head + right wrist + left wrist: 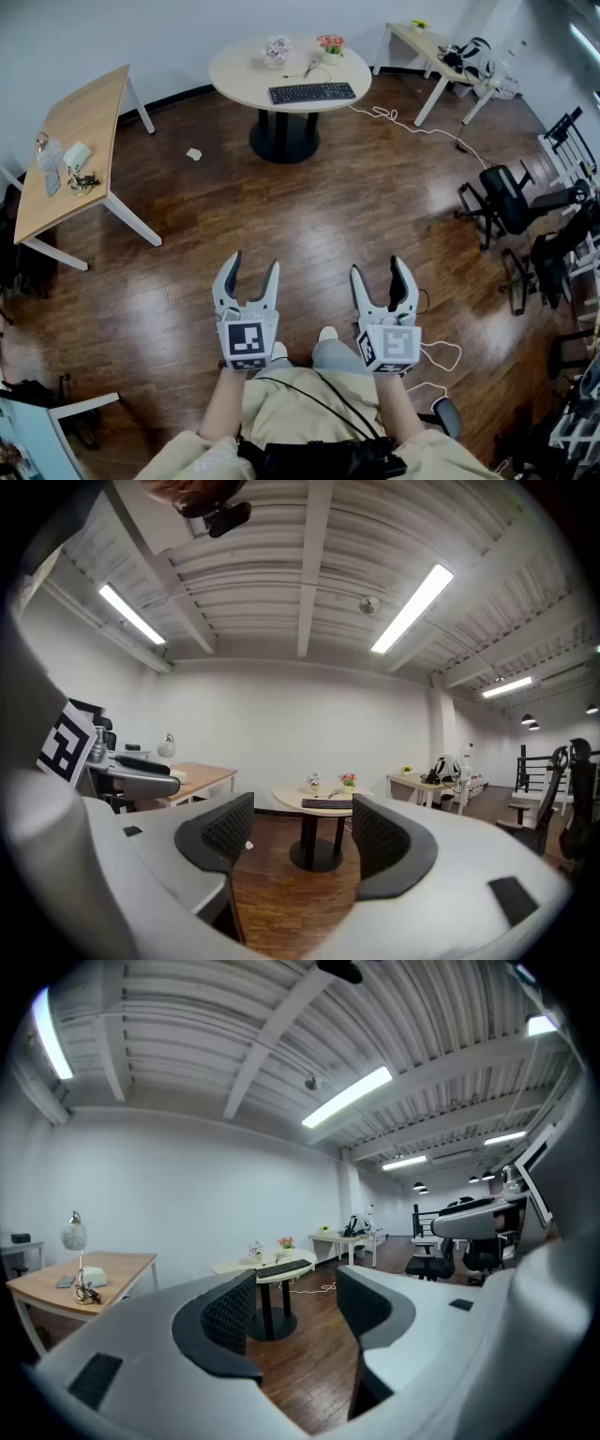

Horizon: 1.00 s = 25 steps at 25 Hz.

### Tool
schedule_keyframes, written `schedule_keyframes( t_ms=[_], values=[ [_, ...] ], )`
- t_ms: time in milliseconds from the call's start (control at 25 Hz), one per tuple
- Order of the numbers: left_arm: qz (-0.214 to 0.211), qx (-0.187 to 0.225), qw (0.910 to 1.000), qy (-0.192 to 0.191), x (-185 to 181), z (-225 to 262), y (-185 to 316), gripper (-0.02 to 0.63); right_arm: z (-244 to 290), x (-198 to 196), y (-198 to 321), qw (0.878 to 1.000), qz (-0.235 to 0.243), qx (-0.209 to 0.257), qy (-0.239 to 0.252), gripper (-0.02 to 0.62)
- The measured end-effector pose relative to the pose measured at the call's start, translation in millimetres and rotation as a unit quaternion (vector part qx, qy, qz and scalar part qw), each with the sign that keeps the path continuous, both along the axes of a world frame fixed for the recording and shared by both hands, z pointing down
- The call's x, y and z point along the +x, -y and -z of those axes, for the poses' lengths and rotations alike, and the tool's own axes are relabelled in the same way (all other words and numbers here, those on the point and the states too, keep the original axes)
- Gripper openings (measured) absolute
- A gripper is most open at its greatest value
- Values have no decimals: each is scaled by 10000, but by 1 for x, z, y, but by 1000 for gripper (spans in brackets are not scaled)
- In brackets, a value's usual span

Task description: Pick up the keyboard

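Note:
The black keyboard (312,93) lies on a round white table (234,70) across the room, far beyond both grippers. It also shows small in the left gripper view, keyboard (284,1267), and in the right gripper view, keyboard (327,803). My left gripper (251,265) is held low in front of the person, jaws apart with only floor between them (295,1288). My right gripper (384,270) is beside it, jaws a little wider apart and holding nothing (302,822). Both point toward the table.
A small flower pot (330,43) and a clear ornament (277,49) stand behind the keyboard. A wooden desk (80,159) is at the left, a white desk (427,42) at the back right, office chairs (511,202) at the right. A white cable (394,117) trails over the floor.

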<state>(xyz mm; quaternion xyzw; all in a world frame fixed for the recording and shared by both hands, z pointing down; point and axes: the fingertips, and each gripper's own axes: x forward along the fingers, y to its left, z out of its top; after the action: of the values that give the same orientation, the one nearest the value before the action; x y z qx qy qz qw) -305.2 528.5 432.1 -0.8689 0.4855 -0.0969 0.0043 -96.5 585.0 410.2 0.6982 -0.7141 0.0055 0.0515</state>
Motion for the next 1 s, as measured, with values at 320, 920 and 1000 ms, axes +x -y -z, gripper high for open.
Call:
schedule_keyframes(
  t_ms=[320,920,1000],
  values=[
    [82,-67,9999,10,51,-1,18,256,-18,46,36,9988,223,-6,442,326],
    [293,89,9995,26,210,17,120,253,1,191,167,9930,853,336,740,324],
    [375,87,9992,39,225,18,127,253,-3,205,173,9922,924,325,771,324]
  ],
)
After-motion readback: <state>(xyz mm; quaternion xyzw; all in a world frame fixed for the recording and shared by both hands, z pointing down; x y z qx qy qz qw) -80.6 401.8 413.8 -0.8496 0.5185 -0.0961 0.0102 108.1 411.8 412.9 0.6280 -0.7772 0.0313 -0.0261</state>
